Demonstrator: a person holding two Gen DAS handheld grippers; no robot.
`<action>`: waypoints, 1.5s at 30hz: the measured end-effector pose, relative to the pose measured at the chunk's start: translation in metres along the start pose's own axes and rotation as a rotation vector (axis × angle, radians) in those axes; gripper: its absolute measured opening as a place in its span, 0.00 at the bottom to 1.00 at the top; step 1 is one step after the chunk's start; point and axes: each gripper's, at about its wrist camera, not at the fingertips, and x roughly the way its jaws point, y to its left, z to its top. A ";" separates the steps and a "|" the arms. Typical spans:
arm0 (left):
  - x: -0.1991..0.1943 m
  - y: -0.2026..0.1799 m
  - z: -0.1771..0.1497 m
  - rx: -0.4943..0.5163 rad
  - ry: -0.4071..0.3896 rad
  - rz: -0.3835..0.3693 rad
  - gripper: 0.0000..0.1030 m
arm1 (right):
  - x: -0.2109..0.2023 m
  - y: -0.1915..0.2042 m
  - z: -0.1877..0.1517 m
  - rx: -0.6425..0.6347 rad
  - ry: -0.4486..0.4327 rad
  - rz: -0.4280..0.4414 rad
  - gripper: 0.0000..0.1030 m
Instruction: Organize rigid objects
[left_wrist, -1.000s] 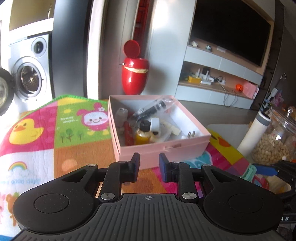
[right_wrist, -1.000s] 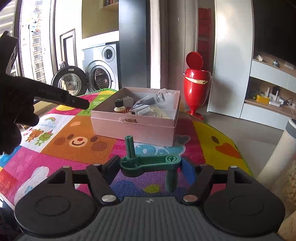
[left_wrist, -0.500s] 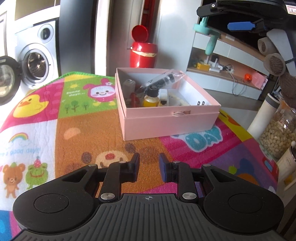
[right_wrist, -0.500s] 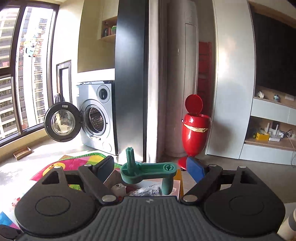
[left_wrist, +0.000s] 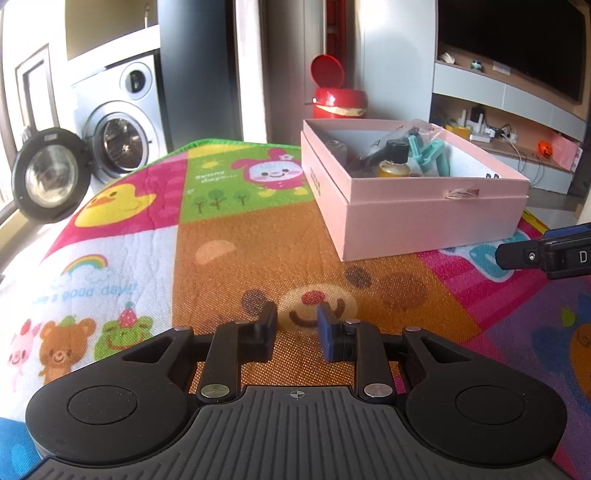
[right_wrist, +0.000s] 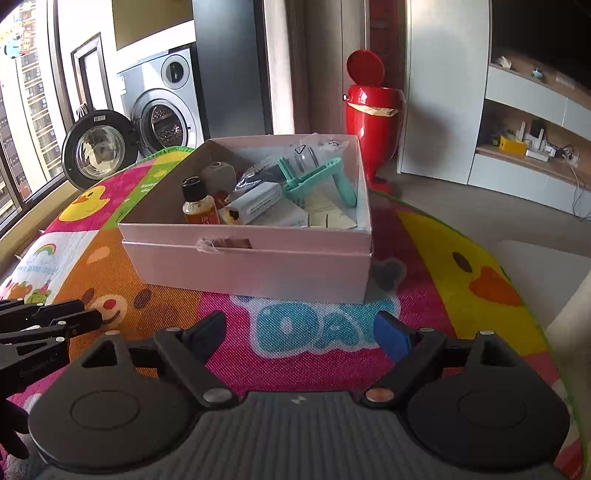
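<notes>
One pink box, one green tool inside, two empty claws.

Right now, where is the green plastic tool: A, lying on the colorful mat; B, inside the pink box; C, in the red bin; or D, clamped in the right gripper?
B: the green plastic tool lies among the bottles inside the pink box, while the right gripper is open with nothing between its fingers.
</notes>
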 end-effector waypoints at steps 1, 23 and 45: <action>0.000 -0.001 0.000 -0.007 -0.006 -0.006 0.26 | 0.005 0.002 -0.003 0.000 0.014 -0.001 0.85; 0.012 -0.019 0.008 0.032 0.003 -0.079 0.40 | 0.024 0.009 -0.006 -0.018 -0.024 -0.058 1.00; 0.020 -0.034 0.010 -0.033 -0.026 -0.005 0.48 | 0.026 0.010 -0.011 0.008 -0.078 -0.085 1.00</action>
